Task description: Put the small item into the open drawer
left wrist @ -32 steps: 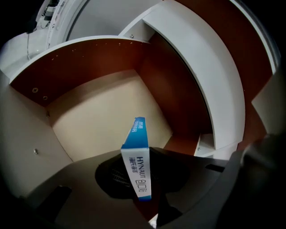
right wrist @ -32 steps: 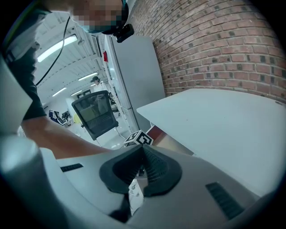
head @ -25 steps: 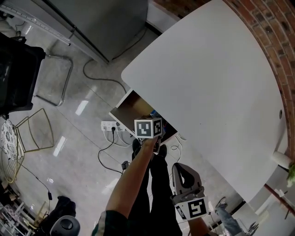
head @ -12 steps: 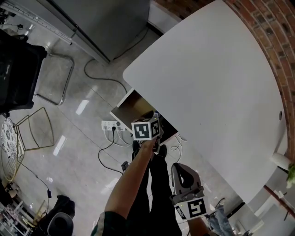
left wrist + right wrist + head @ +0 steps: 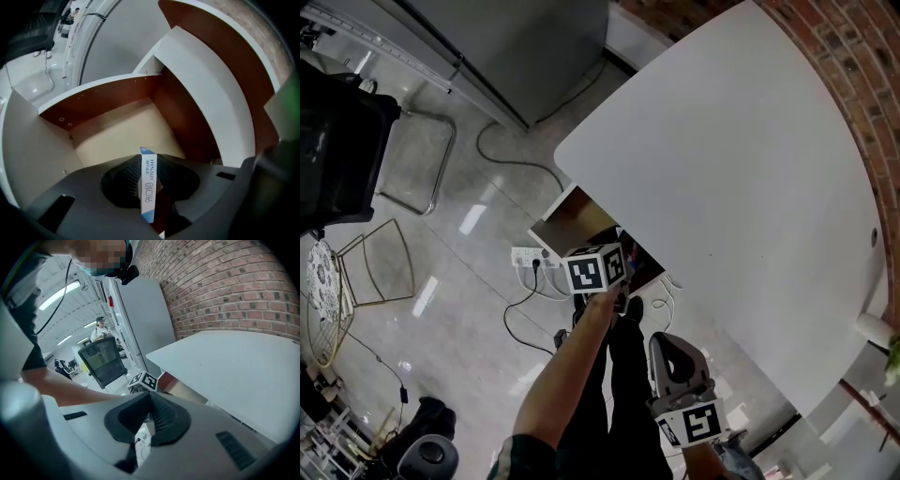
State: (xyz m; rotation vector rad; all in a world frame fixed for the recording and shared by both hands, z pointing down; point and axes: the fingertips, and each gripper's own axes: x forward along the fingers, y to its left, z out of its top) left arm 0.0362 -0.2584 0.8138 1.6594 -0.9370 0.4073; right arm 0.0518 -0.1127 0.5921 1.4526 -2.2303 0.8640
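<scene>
Nearest us, our right gripper (image 5: 149, 397) has its jaws pressed together with nothing in them. Further out, our left gripper (image 5: 149, 161) is closing on a slim white-and-blue cardboard box (image 5: 148, 187). It's pinched upright over the open brown wooden drawer (image 5: 108, 101), under the white table (image 5: 741, 169).

Bright ceiling lights (image 5: 61, 294) glare off the glossy floor (image 5: 469, 220); both gripper views bend and darken toward their edges.
</scene>
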